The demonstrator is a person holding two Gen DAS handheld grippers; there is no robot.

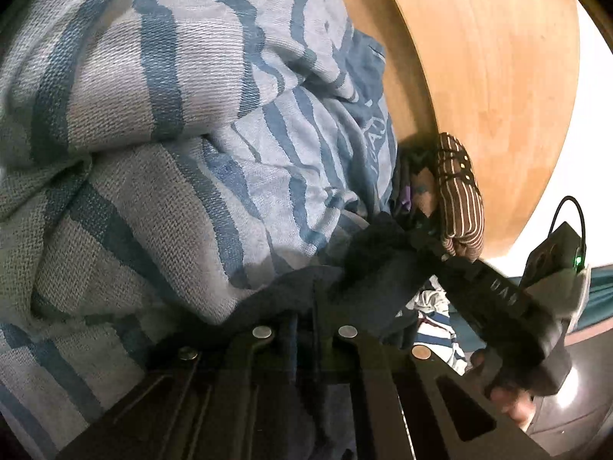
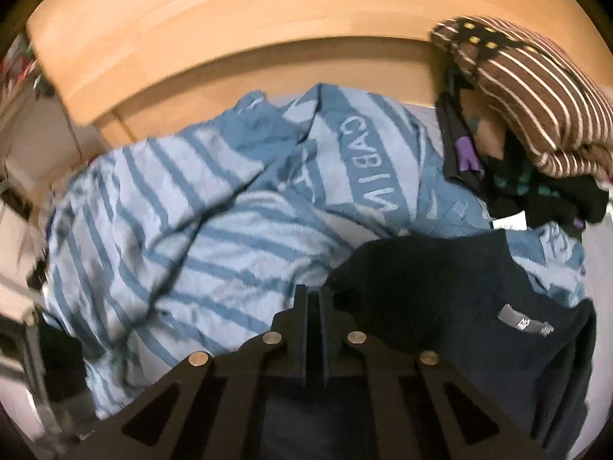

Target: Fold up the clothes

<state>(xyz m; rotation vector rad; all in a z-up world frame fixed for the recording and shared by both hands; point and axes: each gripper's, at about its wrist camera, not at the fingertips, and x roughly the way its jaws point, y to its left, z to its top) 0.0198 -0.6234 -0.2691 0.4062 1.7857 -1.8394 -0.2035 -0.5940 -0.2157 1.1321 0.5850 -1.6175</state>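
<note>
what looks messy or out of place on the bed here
The blue striped blanket lies bunched and creased rather than flat. Beside it, a heap of unfolded dark clothes sits jumbled under a brown striped garment against the wooden headboard. Nothing looks spilled or damaged.

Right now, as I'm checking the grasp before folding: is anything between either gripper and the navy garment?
Nothing visible. Left gripper and right gripper both look shut on the navy garment, atop the striped blanket.
</note>
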